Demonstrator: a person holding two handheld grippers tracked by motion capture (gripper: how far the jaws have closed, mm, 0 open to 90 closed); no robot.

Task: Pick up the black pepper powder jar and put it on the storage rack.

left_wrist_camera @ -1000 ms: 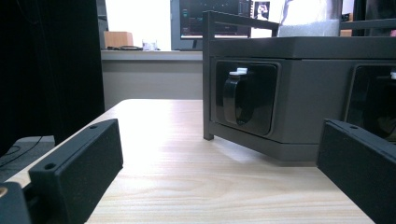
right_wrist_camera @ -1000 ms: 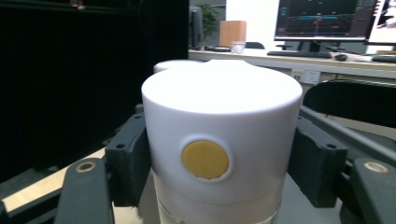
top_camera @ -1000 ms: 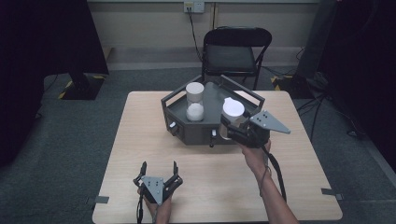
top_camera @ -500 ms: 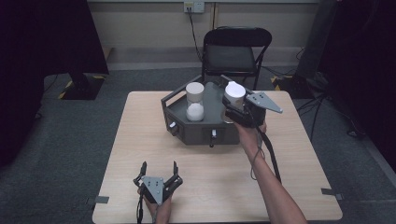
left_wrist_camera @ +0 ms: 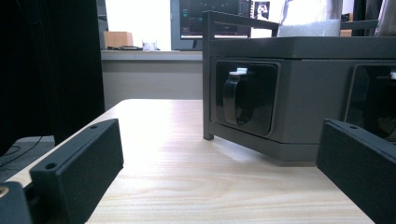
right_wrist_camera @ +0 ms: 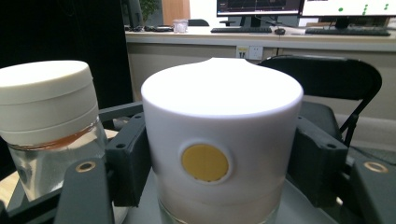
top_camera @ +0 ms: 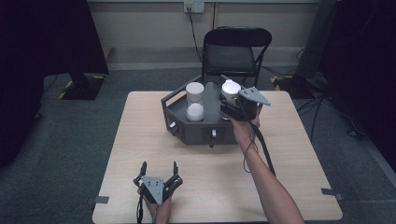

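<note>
Between the two black jaws of the right gripper (right_wrist_camera: 219, 186), a white-capped jar (right_wrist_camera: 222, 140) is clamped on both sides, its long axis upright, its cap up and a round yellow spot on the cap facing the gripper. In the high view the right gripper (top_camera: 233, 103) holds this jar (top_camera: 230, 88) over the far right part of the dark tray (top_camera: 198, 133), which sits at the far middle of the wooden table (top_camera: 289, 163). Just left of it stands a second jar (top_camera: 194, 91), also upright, with a white ball (top_camera: 194, 112) near it. The left gripper (top_camera: 158, 175) rests at the table's near edge, jaws spread wide and holding nothing, pointing toward the tray.
</note>
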